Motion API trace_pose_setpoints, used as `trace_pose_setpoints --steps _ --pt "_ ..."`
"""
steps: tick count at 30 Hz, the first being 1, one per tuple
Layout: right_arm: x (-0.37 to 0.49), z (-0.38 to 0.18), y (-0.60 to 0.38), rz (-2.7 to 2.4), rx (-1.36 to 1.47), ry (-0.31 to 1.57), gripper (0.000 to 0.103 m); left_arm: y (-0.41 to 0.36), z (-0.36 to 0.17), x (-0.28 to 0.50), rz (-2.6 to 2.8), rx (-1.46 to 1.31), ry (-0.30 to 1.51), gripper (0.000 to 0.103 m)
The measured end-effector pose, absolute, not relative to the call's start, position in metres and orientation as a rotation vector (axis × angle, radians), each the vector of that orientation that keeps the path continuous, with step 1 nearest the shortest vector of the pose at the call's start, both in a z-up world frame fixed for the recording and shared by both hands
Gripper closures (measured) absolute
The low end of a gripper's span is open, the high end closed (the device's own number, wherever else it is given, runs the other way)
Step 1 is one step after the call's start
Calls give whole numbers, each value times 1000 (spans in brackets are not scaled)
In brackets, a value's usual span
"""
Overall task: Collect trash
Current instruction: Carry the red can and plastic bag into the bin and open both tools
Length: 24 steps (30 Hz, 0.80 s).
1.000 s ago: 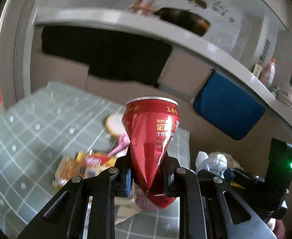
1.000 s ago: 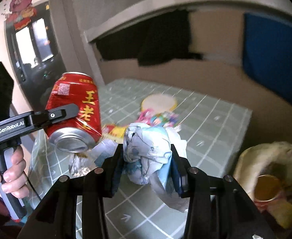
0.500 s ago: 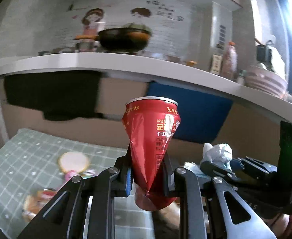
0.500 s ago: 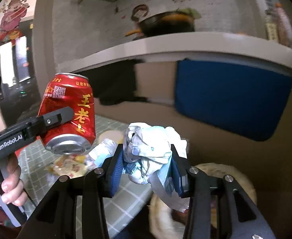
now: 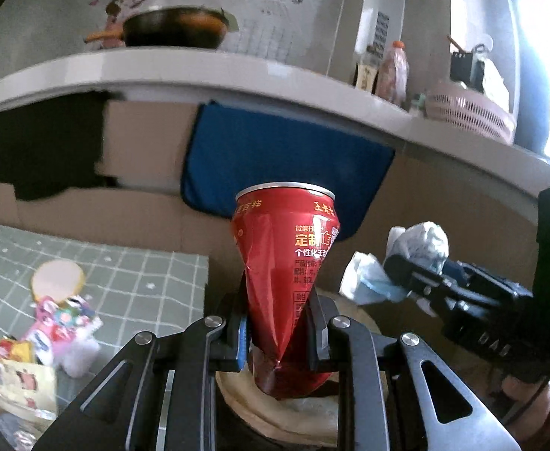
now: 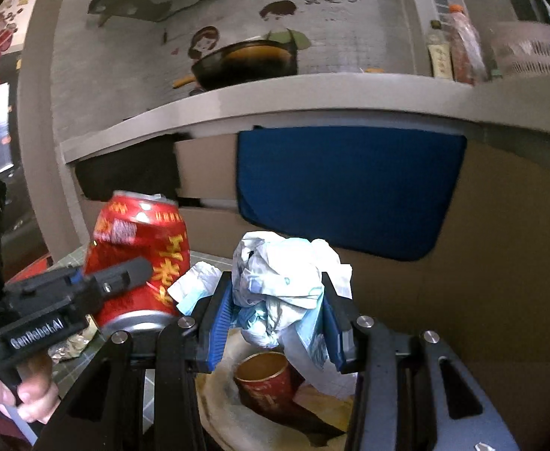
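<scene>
My left gripper (image 5: 279, 334) is shut on a crushed red can (image 5: 288, 263), held upright above the pale rim of a bin (image 5: 297, 413). The can (image 6: 139, 263) and left gripper also show at the left of the right wrist view. My right gripper (image 6: 277, 323) is shut on a crumpled white and blue paper wad (image 6: 282, 285), held over the bin (image 6: 222, 406), which holds a red paper cup (image 6: 265, 379). In the left wrist view the wad (image 5: 414, 248) is to the right of the can.
A green checked table (image 5: 132, 282) at the left carries snack wrappers (image 5: 49, 323) and a round lid (image 5: 58, 280). Behind are cardboard panels, a blue cloth (image 6: 346, 188) and a white counter (image 5: 237, 71) with a pan, bottles and a pink basket.
Both grippers have swung right, away from the table, with the can and the paper wad still held. The bin with the red cup is now below them.
</scene>
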State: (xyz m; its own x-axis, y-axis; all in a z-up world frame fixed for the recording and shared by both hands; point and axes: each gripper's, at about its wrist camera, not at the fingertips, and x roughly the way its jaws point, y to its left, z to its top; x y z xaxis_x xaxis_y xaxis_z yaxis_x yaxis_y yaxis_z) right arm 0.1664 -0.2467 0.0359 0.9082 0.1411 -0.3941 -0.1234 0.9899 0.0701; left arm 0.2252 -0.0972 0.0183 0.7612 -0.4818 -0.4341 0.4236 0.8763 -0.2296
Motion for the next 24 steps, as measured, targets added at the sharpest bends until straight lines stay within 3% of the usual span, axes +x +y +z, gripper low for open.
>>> trace_pose_setpoints --steps 19,21,23,24 --pt "205 -35 -291 88 168 561 62 -140 -78 284 -575 -157 811 80" --pt "207 -39 -293 85 174 572 62 -139 -87 291 -609 -212 858 76" --pt "209 -44 -294 82 175 583 62 -135 -90 293 -640 -260 874 58" --pt "210 -47 -295 80 176 589 62 -134 -90 292 -646 -272 871 55"
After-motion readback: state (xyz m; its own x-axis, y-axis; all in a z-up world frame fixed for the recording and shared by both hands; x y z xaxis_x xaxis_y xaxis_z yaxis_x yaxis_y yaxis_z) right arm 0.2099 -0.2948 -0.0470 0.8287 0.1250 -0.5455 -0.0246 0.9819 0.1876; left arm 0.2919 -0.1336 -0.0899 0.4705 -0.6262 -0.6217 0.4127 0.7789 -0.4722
